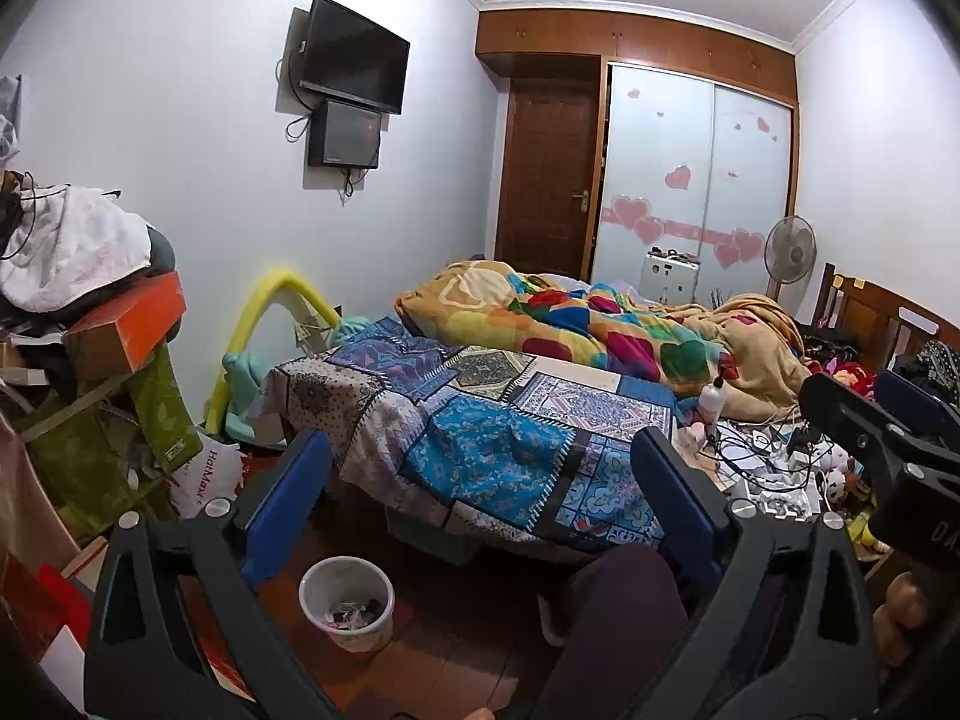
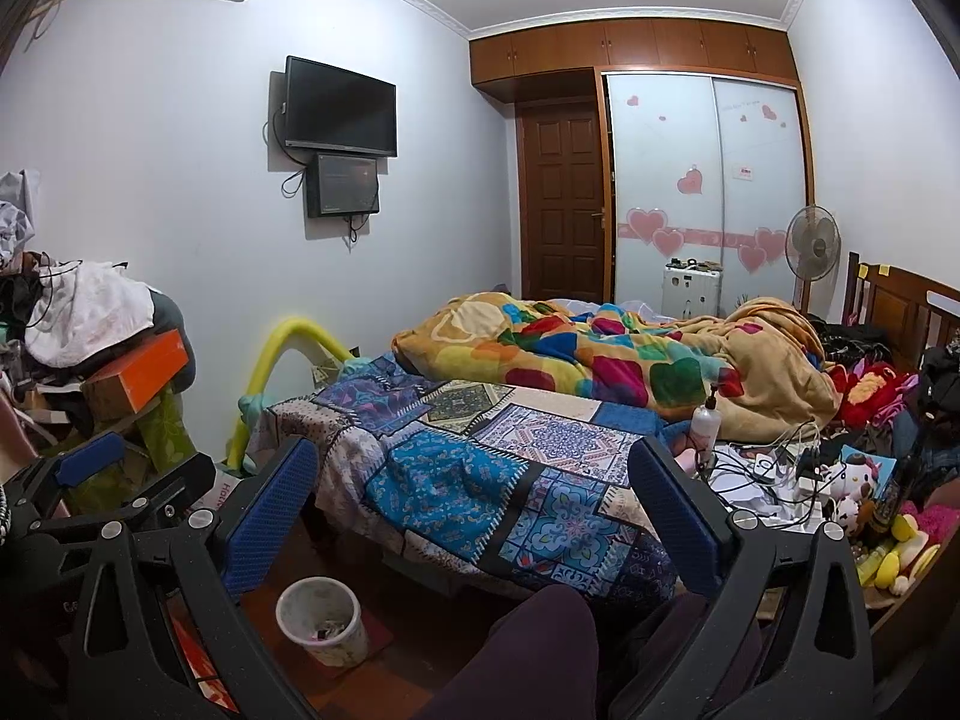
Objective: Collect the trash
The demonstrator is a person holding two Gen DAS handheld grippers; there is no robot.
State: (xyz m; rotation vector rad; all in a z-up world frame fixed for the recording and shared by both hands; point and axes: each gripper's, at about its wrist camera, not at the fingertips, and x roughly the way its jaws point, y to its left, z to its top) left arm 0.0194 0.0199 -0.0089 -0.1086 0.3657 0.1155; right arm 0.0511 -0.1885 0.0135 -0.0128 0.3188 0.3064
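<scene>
Fingers (image 1: 288,498) of both grippers spread, empty; trash bin (image 1: 347,603) upright, mouth up, contents unclear.

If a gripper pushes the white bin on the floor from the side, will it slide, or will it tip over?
The bin looks like thin plastic with only a few scraps at the bottom, so it is probably light and would slide easily on the wooden floor. It is narrower at the base than at the rim, so a push near the top might tip it.
</scene>
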